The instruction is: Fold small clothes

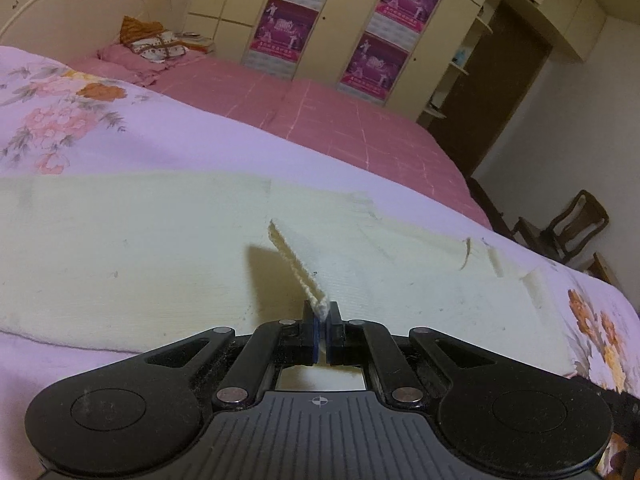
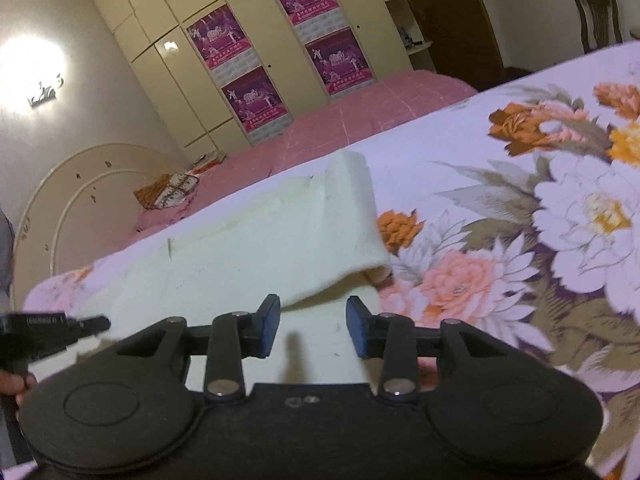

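A cream knitted garment lies spread on the floral bedspread. My left gripper is shut on a raised edge of the garment and lifts it off the flat part. In the right wrist view the same garment lies with a folded-over edge just beyond the fingers. My right gripper is open and empty, just above the garment's near edge. The left gripper shows at the left edge of that view.
A pink checked sheet covers the far half of the bed, with pillows at the headboard. A wardrobe with purple posters stands behind. Wooden chairs stand beside the bed's right side.
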Tool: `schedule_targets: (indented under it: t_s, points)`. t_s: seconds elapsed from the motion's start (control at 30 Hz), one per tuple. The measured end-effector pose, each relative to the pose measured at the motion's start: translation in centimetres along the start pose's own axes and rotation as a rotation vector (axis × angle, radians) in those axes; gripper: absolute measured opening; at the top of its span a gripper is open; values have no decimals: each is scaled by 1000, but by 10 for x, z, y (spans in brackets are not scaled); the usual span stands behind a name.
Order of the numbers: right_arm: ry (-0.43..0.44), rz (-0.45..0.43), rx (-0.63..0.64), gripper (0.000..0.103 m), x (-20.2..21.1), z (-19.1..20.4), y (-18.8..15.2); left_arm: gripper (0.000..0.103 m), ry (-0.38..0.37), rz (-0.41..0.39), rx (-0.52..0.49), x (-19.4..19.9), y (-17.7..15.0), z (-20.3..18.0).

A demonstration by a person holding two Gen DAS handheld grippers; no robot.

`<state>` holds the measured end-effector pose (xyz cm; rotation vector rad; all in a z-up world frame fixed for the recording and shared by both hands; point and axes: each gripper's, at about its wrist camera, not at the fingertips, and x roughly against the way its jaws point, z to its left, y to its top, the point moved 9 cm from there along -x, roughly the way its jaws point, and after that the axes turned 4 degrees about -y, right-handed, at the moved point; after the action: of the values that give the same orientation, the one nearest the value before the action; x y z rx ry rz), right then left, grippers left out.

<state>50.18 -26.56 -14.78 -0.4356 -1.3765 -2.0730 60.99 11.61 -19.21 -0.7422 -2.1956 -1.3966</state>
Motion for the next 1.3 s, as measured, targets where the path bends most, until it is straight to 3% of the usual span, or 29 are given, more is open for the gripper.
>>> schedule_targets:
  t_s: [0.3,0.33,0.47,0.73,0.83,0.9,0.97,1.0,1.03,1.1,1.17,1.2,1.27,1.3]
  points:
    - [30,26,-196,40,-23,-26,14,3,4,15,14,10,-19,29]
    - [33,29,-212,38,-26,-29,14,3,5,17,16,11,-21,29]
    - [3,31,-222,10,-32,-38,10,3,5,10,17,11,-22,28]
    - [1,24,-190,7,-29,-36,10,3,8,-39,-45,19,-12,25]
    - [0,37,-182,7,-32,-37,8,6,64,13,-78,10,-19,33]
    - [0,44,-179,7,-33,-36,7,7,59,-5,-58,15,-19,38]
    - [-4,51,-174,12,-31,-35,8,12,117,-32,-65,26,-18,44]
    - [-8,50,-161,13,-28,-34,9,19,149,-54,-72,34,-16,47]
    - [-9,39,-142,18,-22,-31,11,46,172,-69,-79,39,-15,50]
    - [22,-17,-91,18,-8,-20,18,74,229,-75,-108,43,-16,56]
    - [37,-63,-33,20,-3,-9,23,74,264,-20,-139,35,-20,60]
    - [19,-53,-9,21,-10,-8,21,74,270,-33,-142,37,-19,59]
    - [-84,88,25,19,-38,-15,6,74,298,-48,-146,47,-17,58]
    - [-82,55,43,19,-34,-13,9,74,323,-58,-158,54,-17,58]
